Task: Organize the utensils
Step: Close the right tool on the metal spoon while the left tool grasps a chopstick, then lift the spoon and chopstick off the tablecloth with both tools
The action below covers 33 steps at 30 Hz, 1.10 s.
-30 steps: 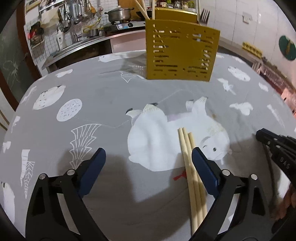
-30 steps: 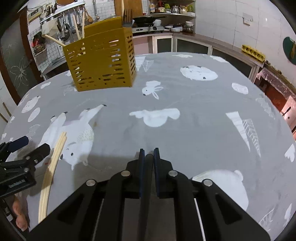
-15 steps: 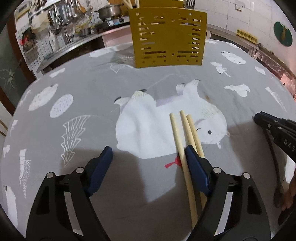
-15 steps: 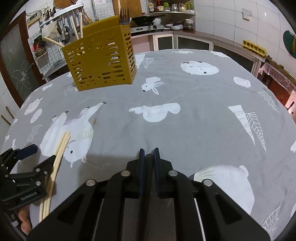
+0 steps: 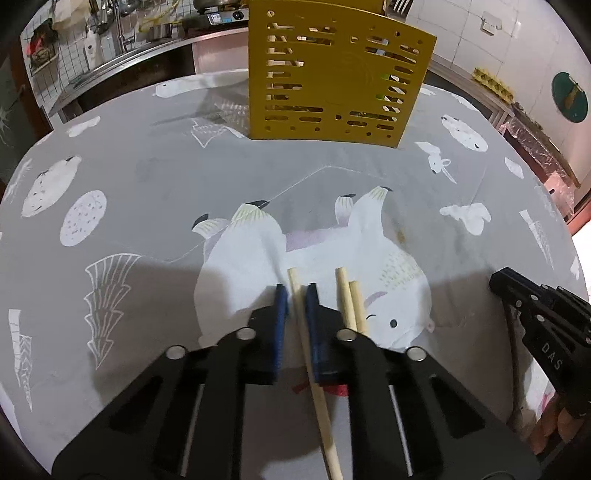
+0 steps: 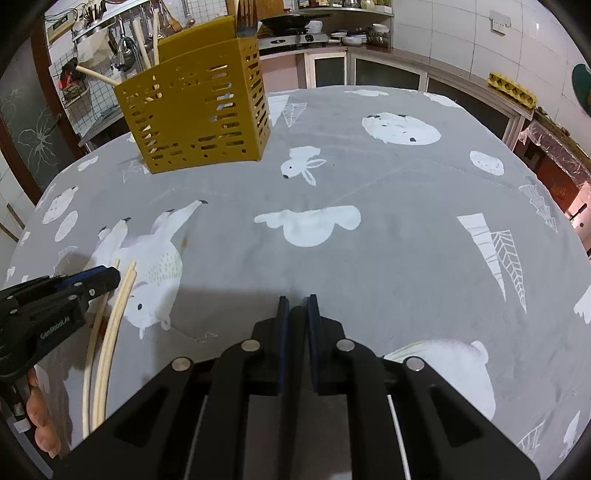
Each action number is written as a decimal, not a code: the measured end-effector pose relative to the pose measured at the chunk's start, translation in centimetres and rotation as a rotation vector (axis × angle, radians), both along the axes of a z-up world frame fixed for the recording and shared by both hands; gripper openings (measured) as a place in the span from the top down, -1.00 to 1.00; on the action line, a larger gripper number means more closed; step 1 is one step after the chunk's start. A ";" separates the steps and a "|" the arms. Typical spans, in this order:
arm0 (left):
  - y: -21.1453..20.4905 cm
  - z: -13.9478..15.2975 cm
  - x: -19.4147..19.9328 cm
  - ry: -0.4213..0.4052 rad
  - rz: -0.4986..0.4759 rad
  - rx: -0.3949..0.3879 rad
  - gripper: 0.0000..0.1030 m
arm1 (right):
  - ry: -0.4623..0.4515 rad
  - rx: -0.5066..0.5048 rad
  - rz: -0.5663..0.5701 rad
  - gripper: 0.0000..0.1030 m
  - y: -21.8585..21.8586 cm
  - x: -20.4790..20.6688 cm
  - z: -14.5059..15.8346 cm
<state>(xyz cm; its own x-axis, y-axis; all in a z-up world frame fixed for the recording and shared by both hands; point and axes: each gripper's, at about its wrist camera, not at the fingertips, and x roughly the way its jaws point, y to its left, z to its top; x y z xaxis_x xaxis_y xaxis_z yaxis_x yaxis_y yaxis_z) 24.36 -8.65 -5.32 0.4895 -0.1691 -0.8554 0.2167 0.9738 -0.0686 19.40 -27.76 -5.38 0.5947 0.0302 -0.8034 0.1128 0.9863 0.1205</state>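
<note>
The left gripper (image 5: 295, 291) had its jaws closed on one chopstick (image 5: 310, 362). Two chopsticks (image 5: 351, 299) lay just right of the jaws on the surface (image 5: 147, 192). The right gripper (image 6: 295, 306) jaws were closed, empty

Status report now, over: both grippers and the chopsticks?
Left gripper shut on one chopstick. Right gripper shut, empty. Two chopsticks on tablecloth. Yellow holder ahead, unobstructed.

A home kitchen: a gas stove (image 6: 301, 35) with a dark pan (image 6: 291, 20) stands on the back counter, utensils hang from a wire wall rack (image 6: 122, 40), white tiles (image 6: 461, 40) cover the walls, and an egg tray (image 6: 511, 86) rests on a side counter.
</note>
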 end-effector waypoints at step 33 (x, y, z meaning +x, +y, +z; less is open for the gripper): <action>0.5 0.0 -2.3 -0.117 -0.005 0.061 0.27 | -0.160 0.074 0.021 0.81 0.4 -1.6 2.4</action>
<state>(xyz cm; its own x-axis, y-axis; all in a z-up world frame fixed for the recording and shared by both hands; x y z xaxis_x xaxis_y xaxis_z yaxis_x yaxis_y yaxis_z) 22.10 -8.15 -5.36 0.5860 -0.1212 -0.8012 0.2245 0.9743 0.0169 17.77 -27.40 -2.97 0.7136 0.0991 -0.6935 0.0658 0.9761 0.2073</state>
